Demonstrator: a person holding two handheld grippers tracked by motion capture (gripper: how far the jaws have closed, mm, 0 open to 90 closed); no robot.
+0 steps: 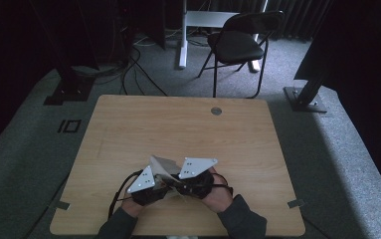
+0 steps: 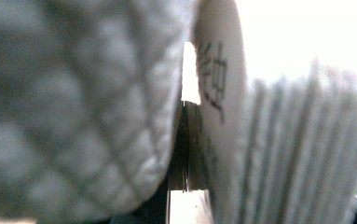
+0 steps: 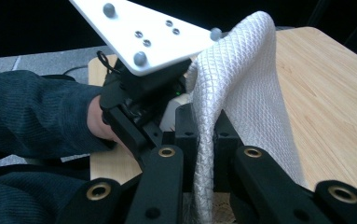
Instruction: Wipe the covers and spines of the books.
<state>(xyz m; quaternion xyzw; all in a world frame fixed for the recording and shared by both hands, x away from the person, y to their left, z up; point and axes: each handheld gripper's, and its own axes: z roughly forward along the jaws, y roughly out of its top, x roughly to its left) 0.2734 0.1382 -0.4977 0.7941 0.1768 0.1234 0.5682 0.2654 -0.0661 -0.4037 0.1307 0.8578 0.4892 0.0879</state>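
Left gripper (image 1: 164, 185): fingers clamped, apparently on cloth (image 3: 241, 93).
Right gripper (image 3: 204, 140): fingers pinching the cloth.
Hands: close together, forearms low.

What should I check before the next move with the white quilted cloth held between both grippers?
1. Right gripper grip: jaws closed on the white quilted cloth. Ok.
2. Left gripper grip: left gripper view shows cloth and a printed tag pressed close to the camera, jaws shut. Ok.
3. Cloth clear of the light wooden table: it rises between the grippers, but the lower edge is hidden. Cannot tell.
4. Spacing: the two grippers sit very close together near the table's near edge. Not ok for a wide spread.
5. Cables: black cable loops beside the left hand. Ok.
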